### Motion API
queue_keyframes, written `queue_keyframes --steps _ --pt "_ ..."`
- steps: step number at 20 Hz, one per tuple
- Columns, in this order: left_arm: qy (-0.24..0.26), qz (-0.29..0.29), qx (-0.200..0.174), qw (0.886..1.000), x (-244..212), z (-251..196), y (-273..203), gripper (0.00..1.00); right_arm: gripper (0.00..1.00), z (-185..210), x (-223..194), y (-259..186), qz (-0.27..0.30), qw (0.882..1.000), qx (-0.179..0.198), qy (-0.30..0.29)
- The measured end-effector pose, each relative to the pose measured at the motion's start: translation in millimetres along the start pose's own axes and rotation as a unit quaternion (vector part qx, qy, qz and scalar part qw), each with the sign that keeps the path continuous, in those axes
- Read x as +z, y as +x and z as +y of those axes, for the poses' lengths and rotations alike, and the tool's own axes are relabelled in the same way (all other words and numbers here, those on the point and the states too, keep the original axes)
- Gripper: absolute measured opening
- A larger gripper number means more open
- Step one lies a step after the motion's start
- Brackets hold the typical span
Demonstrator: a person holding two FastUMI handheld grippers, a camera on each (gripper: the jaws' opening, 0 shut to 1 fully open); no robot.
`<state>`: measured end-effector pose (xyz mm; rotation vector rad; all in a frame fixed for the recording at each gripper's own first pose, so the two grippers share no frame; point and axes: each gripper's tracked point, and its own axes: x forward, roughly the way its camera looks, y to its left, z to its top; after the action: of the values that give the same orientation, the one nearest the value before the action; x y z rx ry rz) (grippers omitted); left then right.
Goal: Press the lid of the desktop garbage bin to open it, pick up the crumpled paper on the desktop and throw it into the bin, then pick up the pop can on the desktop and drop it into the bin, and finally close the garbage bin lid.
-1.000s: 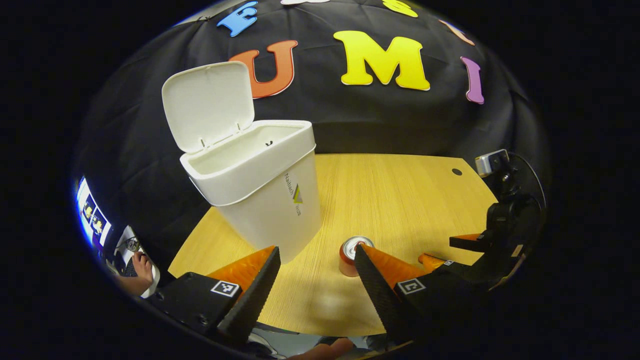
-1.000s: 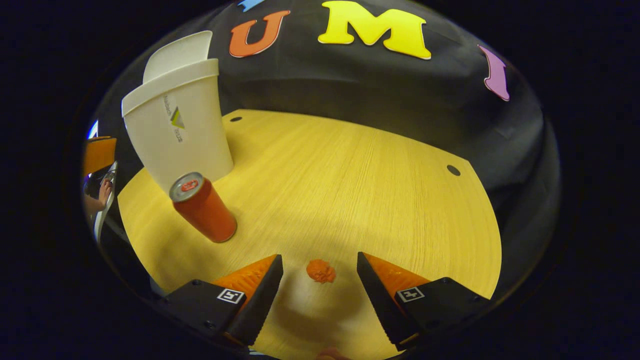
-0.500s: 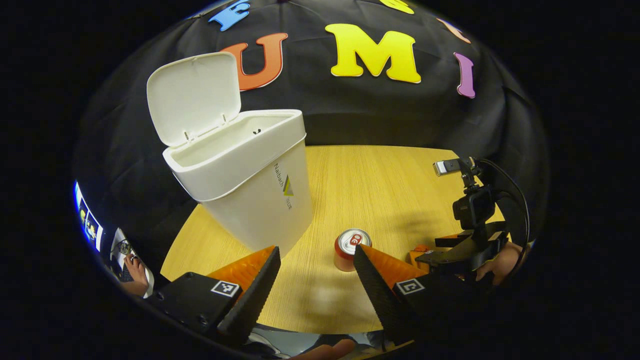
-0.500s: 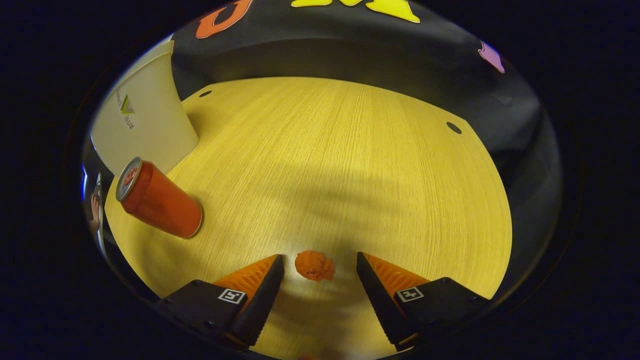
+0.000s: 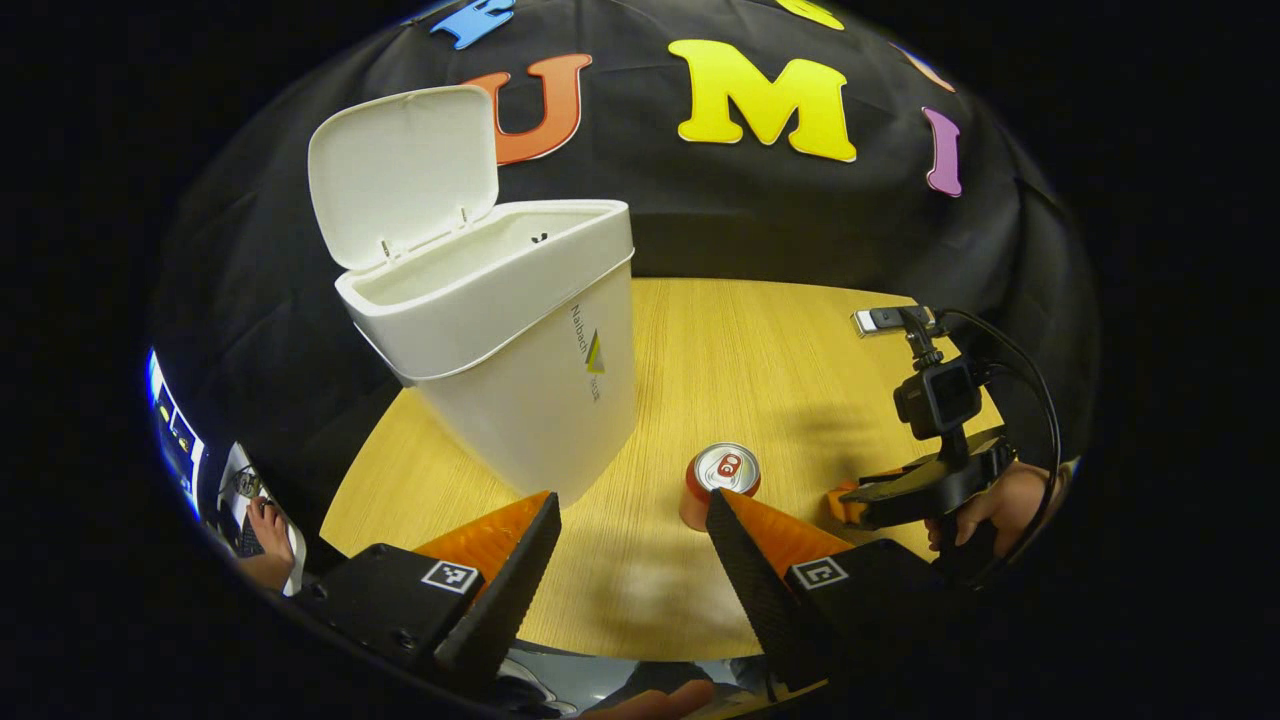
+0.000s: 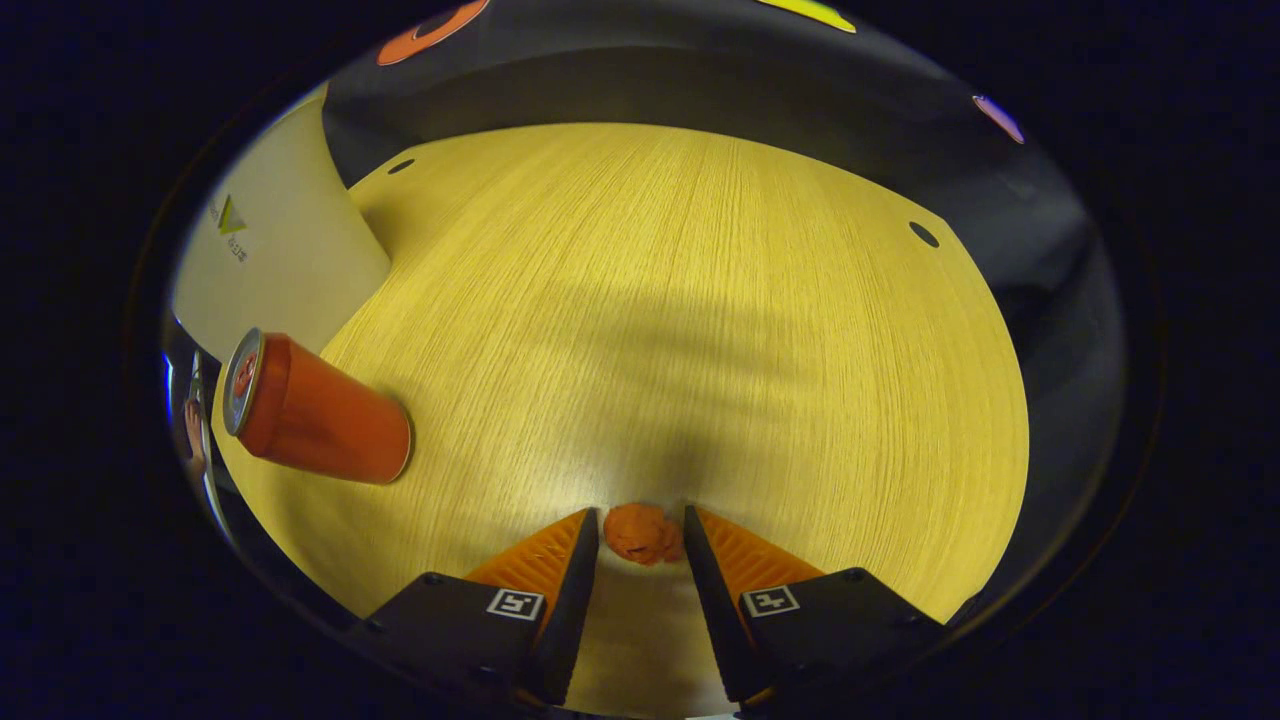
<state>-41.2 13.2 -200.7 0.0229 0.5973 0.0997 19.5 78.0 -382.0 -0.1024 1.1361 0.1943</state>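
Crumpled paper [image 6: 641, 533] lies on the tabletop [image 6: 700, 300] right between the fingers of your right tool [image 6: 637, 537]. Both fingers have the small orange ball between their tips and look to be touching it on each side, so the right tool seems to pinch the paper, which rests on the wood at the near edge of the tabletop. In the left gripper view you see this same right tool [image 5: 850, 497] low over the tabletop, with your hand [image 5: 1000, 505] behind it on the handle; the paper itself is too small and too hidden there to pick out.

To the left of your right tool, well apart from the paper, the pop can [image 6: 318, 412] stands on the tabletop; it looks tilted in the right gripper view, which the lens may cause. Beyond the can, further left, you have the white wall of the garbage bin [image 6: 270, 260].

Your left tool [image 5: 630, 560] is spread wide and holds nothing. It hangs above the near edge of the tabletop [image 5: 780, 360]. Just ahead of its right finger stands the pop can [image 5: 718, 482], upright, its silver top facing up. Ahead of its left finger, close by, is the garbage bin [image 5: 520, 370], and its lid [image 5: 405, 170] stands up open at the back, so you look down into the bin's mouth. The can is just beside the bin's foot, not touching it.
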Motion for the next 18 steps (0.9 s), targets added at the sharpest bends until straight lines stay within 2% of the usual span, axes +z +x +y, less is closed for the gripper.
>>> queue_keyframes --steps 1,2,5,6,10,13,15,18 --pt "-0.002 0.002 0.0 1.0 -1 1 0 0.97 0.54 0 -1 -1 0.006 1.0 0.002 0.003" --pt "-0.003 0.003 0.0 1.0 -2 1 0 0.97 0.37 -1 -2 -1 0.009 1.0 0.0 0.002" --pt "0.004 -0.002 -0.001 1.0 -1 2 0 0.97 0.37 0 -5 -3 0.008 1.0 0.002 -0.009" --pt "0.007 -0.004 -0.002 1.0 -1 1 -1 0.97 0.22 3 -6 -3 0.008 1.0 0.008 -0.007" --pt "0.011 -0.021 -0.013 1.0 7 -3 -3 0.97 0.24 7 -2 -19 -0.012 1.0 0.023 -0.004" --pt "0.015 -0.03 -0.024 0.999 13 -9 -3 0.97 0.24 3 14 -35 -0.039 0.999 0.017 -0.014" --pt "0.015 -0.032 -0.039 0.999 17 -18 -3 0.97 0.22 -4 26 -51 -0.05 0.999 0.013 -0.002" --pt "0.027 -0.051 -0.057 0.997 29 -28 -7 0.97 0.24 -20 58 -79 -0.084 0.996 0.003 0.009"
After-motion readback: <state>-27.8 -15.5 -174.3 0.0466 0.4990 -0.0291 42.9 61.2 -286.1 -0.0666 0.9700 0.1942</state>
